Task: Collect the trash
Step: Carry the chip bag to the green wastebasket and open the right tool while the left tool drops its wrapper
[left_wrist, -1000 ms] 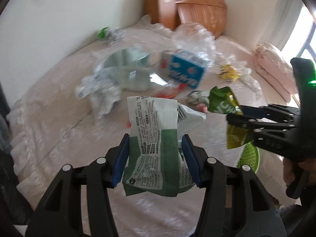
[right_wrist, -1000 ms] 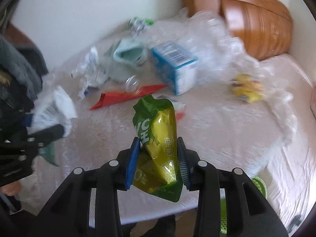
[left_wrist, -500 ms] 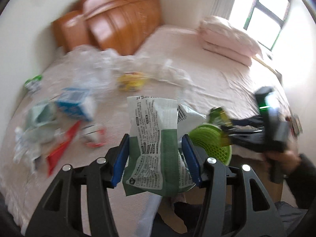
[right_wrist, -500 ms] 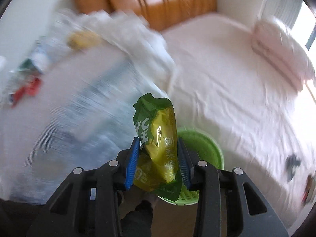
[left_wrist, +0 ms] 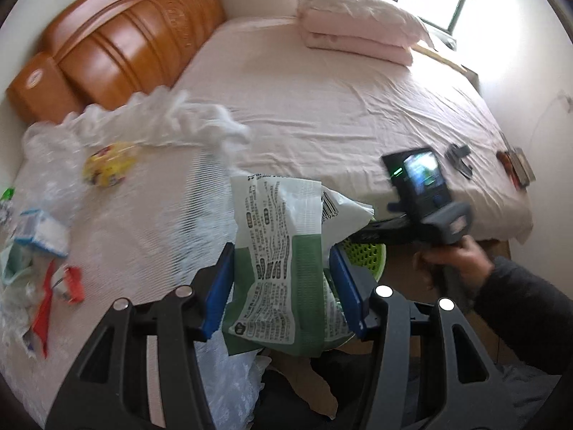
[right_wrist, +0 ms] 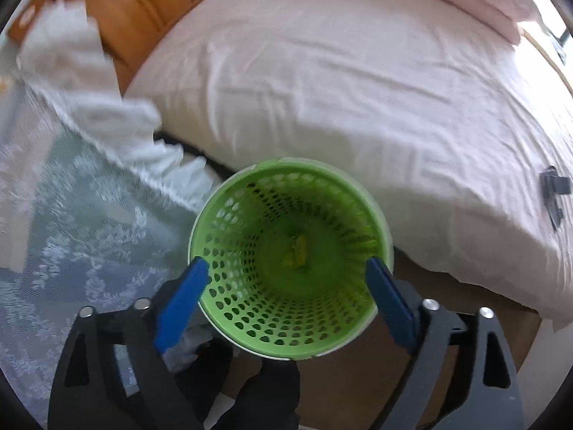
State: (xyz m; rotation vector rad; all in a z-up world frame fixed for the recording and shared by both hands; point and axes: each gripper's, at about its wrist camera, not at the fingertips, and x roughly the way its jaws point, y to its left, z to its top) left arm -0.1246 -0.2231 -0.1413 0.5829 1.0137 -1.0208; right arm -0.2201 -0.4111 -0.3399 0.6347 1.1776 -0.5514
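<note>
My left gripper (left_wrist: 283,283) is shut on a white and green snack wrapper (left_wrist: 283,258), held above the table edge. A green perforated bin (right_wrist: 290,258) stands on the floor between table and bed; its rim also shows in the left wrist view (left_wrist: 365,254) behind the wrapper. My right gripper (right_wrist: 286,297) is open and empty right above the bin's mouth. The yellow-green pouch (right_wrist: 297,251) lies at the bin's bottom. In the left wrist view the right gripper's body (left_wrist: 422,193) is to the right, its fingers hidden behind the wrapper.
More trash lies on the lace-covered table (left_wrist: 150,222): a yellow wrapper (left_wrist: 107,168), a blue and white carton (left_wrist: 39,229), red scraps (left_wrist: 61,286), clear plastic bags (left_wrist: 53,157). The pink bed (left_wrist: 340,100) with folded pillows (left_wrist: 358,28) and wooden headboard (left_wrist: 118,39) stands behind.
Both grippers swung right, from the table to the bin. My right gripper opened and let go of the yellow-green pouch, which now lies in the bin. My left gripper still holds its wrapper.
</note>
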